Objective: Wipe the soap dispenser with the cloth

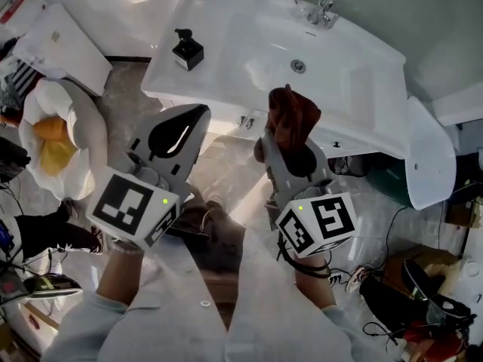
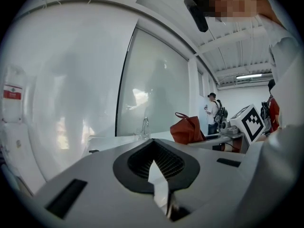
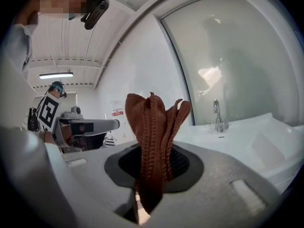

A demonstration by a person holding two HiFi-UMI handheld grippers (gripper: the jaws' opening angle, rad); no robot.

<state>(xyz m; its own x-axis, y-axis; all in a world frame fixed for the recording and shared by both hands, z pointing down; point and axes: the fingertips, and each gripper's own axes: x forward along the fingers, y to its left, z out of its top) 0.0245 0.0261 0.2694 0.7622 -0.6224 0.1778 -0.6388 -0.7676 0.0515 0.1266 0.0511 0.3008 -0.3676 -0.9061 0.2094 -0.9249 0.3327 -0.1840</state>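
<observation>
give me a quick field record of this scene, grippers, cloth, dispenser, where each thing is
left gripper: jaws together, nothing between them
right gripper: shut on the cloth
cloth: brown, bunched, sticking up out of the jaws
soap dispenser: black, upright on the sink's left edge
sink: white, faucet at the back
contact: cloth apart from the dispenser

You hold both grippers out ahead of your chest, side by side but apart, jaws pointing forward. Your left gripper has its jaws closed on nothing. Your right gripper clamps the cloth.
</observation>
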